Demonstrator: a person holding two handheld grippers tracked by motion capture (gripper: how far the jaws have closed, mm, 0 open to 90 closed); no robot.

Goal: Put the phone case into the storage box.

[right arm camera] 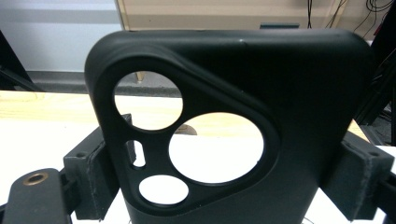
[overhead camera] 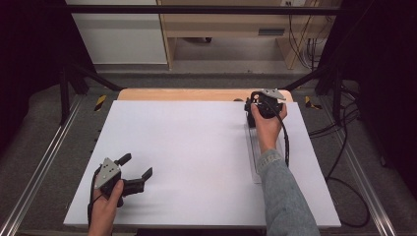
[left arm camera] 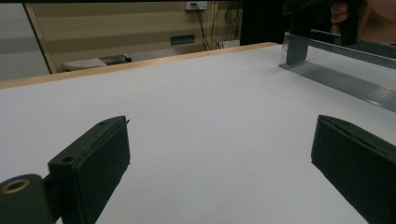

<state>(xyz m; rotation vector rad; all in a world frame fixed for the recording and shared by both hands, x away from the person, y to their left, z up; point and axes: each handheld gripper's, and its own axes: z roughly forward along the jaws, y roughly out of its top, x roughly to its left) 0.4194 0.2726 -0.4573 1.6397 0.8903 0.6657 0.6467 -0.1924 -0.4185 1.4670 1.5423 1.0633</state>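
Observation:
A black phone case (right arm camera: 303,93) with a triangular camera cut-out stands upright between the jaws of my right gripper (right arm camera: 226,177), and both pads press on its side edges. In the high view the right gripper (overhead camera: 259,105) is at the far right of the white table top (overhead camera: 196,142), held over the far end of a long grey rail (overhead camera: 255,160). My left gripper (overhead camera: 136,166) rests near the front left corner, pointing right. In its own view the left gripper (left arm camera: 222,140) has its jaws wide apart with only bare table between them.
The grey rail (left arm camera: 345,81) lies along the table's right side with a short upright piece (left arm camera: 296,46) at its far end. A wooden strip (overhead camera: 196,94) borders the table's far edge. Black frame bars and cables stand beyond the right edge.

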